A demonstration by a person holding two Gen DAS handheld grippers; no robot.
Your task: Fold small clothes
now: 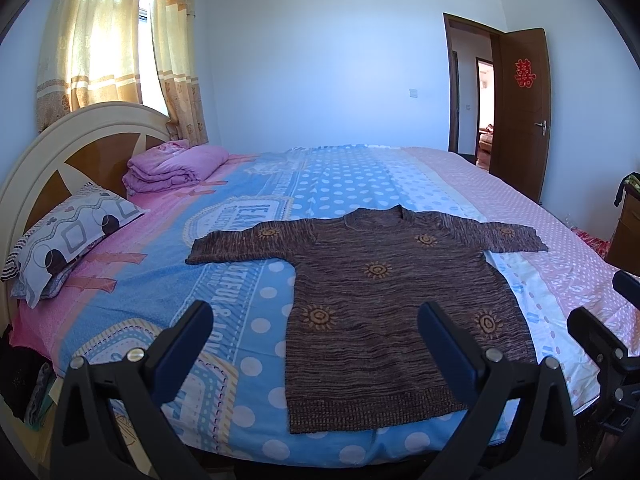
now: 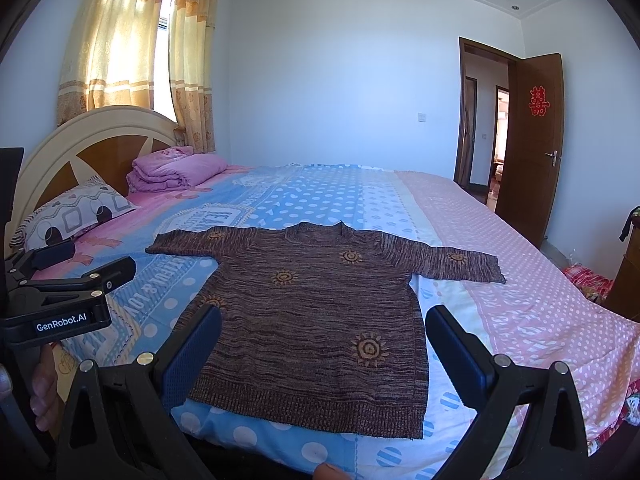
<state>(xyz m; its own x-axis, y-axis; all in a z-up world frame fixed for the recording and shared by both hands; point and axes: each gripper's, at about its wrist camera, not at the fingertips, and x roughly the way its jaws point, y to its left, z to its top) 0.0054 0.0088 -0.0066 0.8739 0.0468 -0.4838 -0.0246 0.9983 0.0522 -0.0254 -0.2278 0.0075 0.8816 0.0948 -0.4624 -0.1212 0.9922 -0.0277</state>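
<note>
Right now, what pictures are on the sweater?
Orange suns on the brown sweater, clearest in the right wrist view.

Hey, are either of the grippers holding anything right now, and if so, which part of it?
Nothing is held. The left gripper and right gripper are both open, above the near edge of the bed, short of the brown sweater lying flat.

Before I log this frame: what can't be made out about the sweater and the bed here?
- Sweater hem: left wrist view, right corner behind the left gripper finger.
- Sweater's underside: hidden in both views; it lies flat on the bed.
- Bedsheet lettering: blurred, partly covered by the sweater.
- Right gripper: open, finger overlaps hem's left corner.
</note>
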